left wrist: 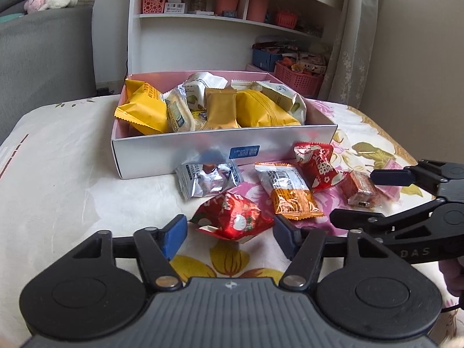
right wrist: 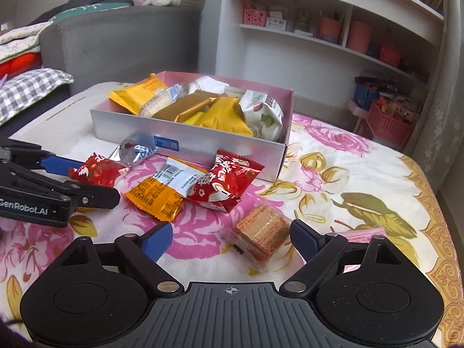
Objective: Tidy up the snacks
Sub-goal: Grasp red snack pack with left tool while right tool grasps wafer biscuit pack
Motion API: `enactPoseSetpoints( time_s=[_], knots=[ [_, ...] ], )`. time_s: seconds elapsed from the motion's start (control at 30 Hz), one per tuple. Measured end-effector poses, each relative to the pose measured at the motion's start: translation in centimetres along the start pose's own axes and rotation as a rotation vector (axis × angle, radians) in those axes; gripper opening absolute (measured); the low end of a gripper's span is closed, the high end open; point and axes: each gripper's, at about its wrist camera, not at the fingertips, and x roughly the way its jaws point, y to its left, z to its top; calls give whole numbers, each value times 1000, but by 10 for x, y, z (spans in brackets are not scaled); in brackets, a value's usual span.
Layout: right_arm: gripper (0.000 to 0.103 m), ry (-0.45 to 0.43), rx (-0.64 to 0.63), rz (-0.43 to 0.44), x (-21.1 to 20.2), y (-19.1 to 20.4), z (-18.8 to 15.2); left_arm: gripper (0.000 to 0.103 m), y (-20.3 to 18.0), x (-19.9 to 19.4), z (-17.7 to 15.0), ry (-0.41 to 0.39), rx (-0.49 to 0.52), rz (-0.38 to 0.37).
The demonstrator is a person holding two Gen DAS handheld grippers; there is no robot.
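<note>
A white box with a pink inside holds several yellow, gold and white snack packs. Loose snacks lie in front of it on the flowered cloth. My left gripper is open, its jaws on either side of a red packet. My right gripper is open around a clear pack of wafers. Between them lie a silver packet, an orange-and-white packet and a second red packet. A pink packet lies beside my right finger.
A white shelf unit with pink baskets and cups stands behind the table. A grey sofa is at the left. A pink basket sits on the floor at the right. The table edge runs along the right side.
</note>
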Motion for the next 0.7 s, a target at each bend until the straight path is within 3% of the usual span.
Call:
enactPoseSetpoints(
  time_s=[0.17, 0.23, 0.33, 0.7],
  knots=[
    [72, 43, 104, 1, 10, -12, 5, 46, 2, 0, 3, 4, -22, -14],
    [52, 52, 135, -1, 11, -16, 6, 44, 2, -1, 4, 14, -22, -20],
    [33, 65, 189, 6, 10, -24, 8, 37, 3, -2, 6, 26, -29, -37],
    [33, 80, 300, 30, -2, -37, 13, 31, 13, -13, 16, 46, -86, -70]
  ],
)
